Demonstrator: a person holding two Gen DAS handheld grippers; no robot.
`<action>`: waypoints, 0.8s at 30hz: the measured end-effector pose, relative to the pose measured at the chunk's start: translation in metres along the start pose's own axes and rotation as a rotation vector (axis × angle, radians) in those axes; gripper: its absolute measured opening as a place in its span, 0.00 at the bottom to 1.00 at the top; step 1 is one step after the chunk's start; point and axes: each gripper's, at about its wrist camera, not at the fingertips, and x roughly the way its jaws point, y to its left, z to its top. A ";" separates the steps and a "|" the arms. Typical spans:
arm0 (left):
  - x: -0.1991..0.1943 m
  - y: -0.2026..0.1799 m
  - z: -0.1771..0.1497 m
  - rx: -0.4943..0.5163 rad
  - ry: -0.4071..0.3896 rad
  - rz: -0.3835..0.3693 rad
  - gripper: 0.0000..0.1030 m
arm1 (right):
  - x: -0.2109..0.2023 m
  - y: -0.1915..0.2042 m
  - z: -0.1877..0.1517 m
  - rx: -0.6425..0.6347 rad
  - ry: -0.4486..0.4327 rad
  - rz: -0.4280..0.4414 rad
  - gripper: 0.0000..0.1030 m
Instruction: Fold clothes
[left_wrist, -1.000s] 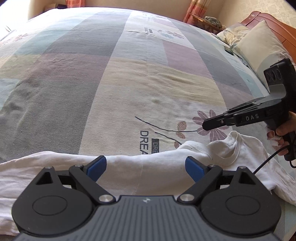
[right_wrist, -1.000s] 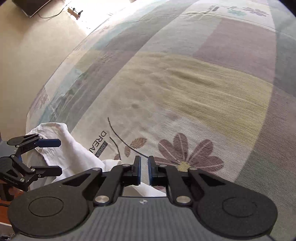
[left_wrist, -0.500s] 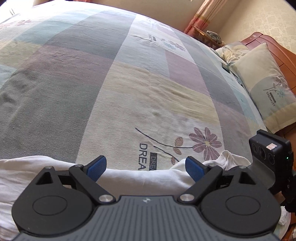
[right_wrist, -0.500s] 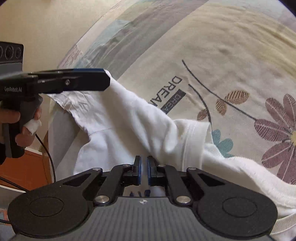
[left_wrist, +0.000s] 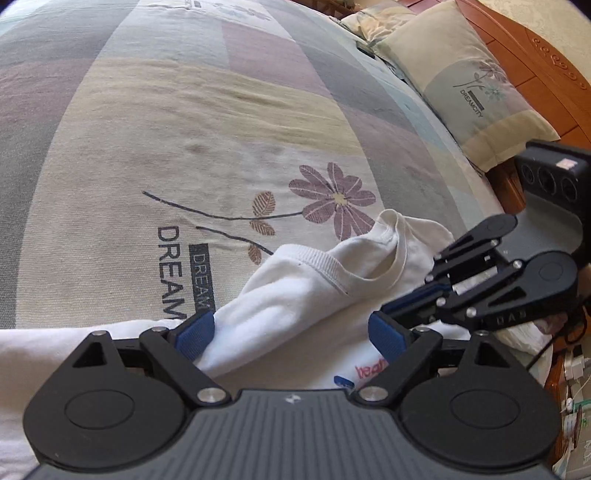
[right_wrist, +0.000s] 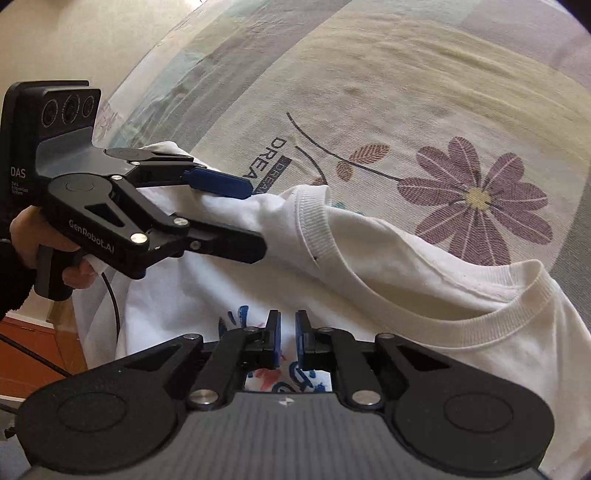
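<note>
A white T-shirt (left_wrist: 295, 295) (right_wrist: 406, 277) with a ribbed collar and a red and blue print lies rumpled at the near edge of the bed. My left gripper (left_wrist: 291, 334) (right_wrist: 255, 218) is open wide just over the shirt, its fingers straddling a raised fold beside the collar; whether the pads touch cloth I cannot tell. My right gripper (right_wrist: 288, 332) (left_wrist: 391, 314) hovers over the printed chest, close to the left one. Its jaws are opening from nearly together, and nothing is between them.
The bed cover (left_wrist: 184, 129) (right_wrist: 443, 92) is a patchwork with a purple flower and "DREAM" lettering. A pillow (left_wrist: 472, 85) leans on the wooden headboard (left_wrist: 535, 48) at the right. Pale floor (right_wrist: 74, 44) lies past the bed's left edge. A hand (right_wrist: 22, 229) holds the left gripper's handle.
The left gripper has tipped down and closed in on the shirt's collar. The right gripper has swung from over the bare cover to above the shirt's print, beside the left one.
</note>
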 end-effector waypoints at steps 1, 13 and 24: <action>-0.001 -0.002 -0.007 0.010 0.017 -0.008 0.87 | -0.008 -0.004 0.001 -0.002 -0.010 -0.022 0.13; -0.013 0.001 -0.037 -0.096 0.012 -0.054 0.87 | 0.020 -0.004 0.076 -0.168 -0.063 0.072 0.50; -0.055 0.006 -0.069 -0.181 0.003 0.008 0.87 | 0.054 0.030 0.038 -0.428 -0.005 0.004 0.58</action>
